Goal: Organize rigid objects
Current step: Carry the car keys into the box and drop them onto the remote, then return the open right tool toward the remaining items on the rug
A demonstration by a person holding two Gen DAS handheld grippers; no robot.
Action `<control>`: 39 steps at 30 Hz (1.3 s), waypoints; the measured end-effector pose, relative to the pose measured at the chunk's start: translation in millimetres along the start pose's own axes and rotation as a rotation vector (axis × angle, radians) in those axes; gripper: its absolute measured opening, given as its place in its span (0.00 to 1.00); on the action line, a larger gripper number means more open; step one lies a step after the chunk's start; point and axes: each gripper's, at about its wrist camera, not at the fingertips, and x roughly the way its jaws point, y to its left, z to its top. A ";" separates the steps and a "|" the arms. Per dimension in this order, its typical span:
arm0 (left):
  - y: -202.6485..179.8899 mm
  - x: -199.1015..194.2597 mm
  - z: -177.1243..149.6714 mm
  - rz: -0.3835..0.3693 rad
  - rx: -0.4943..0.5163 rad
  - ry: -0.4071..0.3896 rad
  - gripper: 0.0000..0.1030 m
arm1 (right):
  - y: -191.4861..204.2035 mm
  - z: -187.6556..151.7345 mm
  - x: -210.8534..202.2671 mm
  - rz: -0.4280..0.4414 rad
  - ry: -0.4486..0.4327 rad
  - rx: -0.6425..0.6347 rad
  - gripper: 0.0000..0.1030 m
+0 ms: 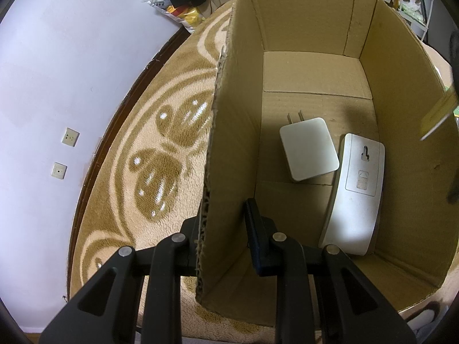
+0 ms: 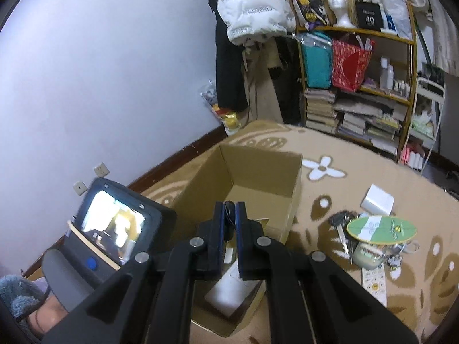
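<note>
In the left wrist view, a wall [image 1: 71, 71] with two sockets [image 1: 69, 136] fills the left, then a patterned rug [image 1: 160, 143]. The left tool [image 1: 222, 223] straddles the left wall of the box [image 1: 235, 114], one finger outside and one inside; its outer finger is mostly hidden behind the cardboard, and whether the fingers pinch the wall cannot be told. On the box floor lies a white charger [image 1: 308, 152] with its two prongs pointing far, and just right of it, touching or overlapping its edge, a long white device [image 1: 355, 192] lying back-up against the right wall. A blurred yellow shape at the far right edge is too cut off to identify.

The right wrist view alone shows the left tool's handle with a lit screen [image 2: 114, 223] at the near left, held over the box [image 2: 258, 172]. The right tool [image 2: 231, 215] is clamped on a small black object [image 2: 229, 215], mostly hidden between the pads. Its arms hide most of the box contents. Right of the box, on the rug, are keys [image 2: 341, 223], a white cube [image 2: 377, 199], a green-lidded mug [image 2: 373, 243] and a card [image 2: 373, 283]. A cluttered shelf [image 2: 358, 86] stands far right.
</note>
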 end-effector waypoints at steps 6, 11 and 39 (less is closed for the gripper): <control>-0.3 -0.1 -0.2 0.001 0.001 0.000 0.23 | -2.5 -5.5 15.2 -0.031 0.058 -0.020 0.08; 0.0 -0.1 0.0 0.000 0.001 -0.001 0.23 | -5.1 -9.9 23.5 -0.051 0.097 -0.019 0.08; -1.1 -1.7 -1.2 -0.009 0.000 -0.006 0.22 | -107.4 14.8 -2.3 -0.254 0.021 0.175 0.88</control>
